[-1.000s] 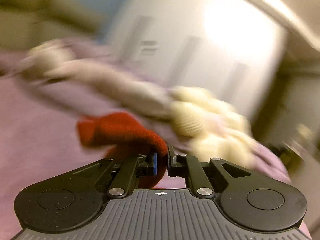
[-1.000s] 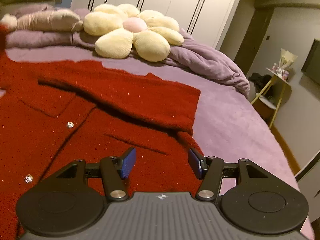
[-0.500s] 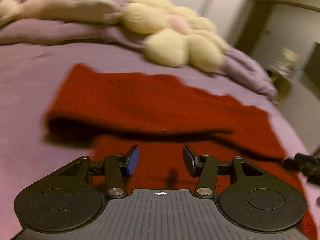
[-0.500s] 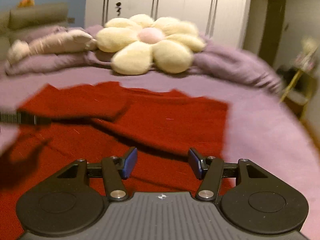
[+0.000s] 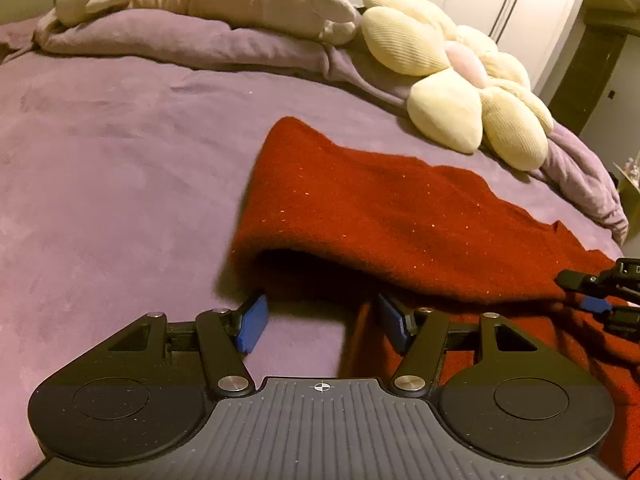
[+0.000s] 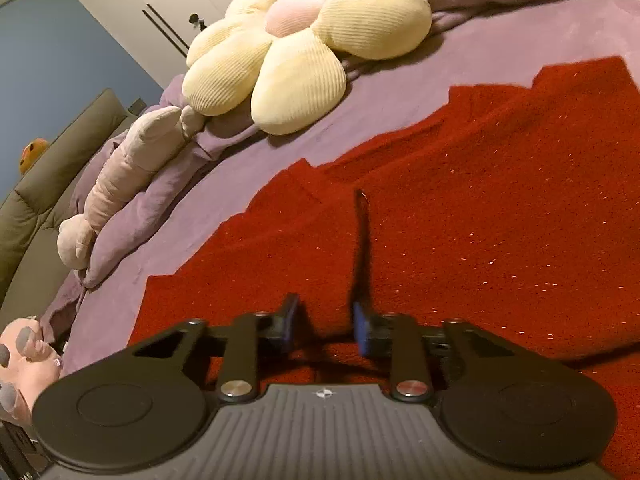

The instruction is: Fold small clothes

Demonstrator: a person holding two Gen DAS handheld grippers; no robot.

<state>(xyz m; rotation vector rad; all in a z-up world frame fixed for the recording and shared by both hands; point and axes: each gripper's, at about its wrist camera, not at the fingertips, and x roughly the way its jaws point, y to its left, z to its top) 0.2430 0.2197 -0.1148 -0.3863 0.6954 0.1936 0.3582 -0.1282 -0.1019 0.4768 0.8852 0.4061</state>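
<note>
Lying ahead of left tongs (image 5: 322, 326), opening, red sweater (image 5: 384, 216), right tongs (image 6: 326, 330) closing, empty

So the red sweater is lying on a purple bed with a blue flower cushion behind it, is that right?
Not quite: the flower cushion is cream-yellow with a pink centre, not blue. The left wrist view shows it clearly. The rest holds: the red sweater lies on the purple bed, with the cushion behind it.
</note>
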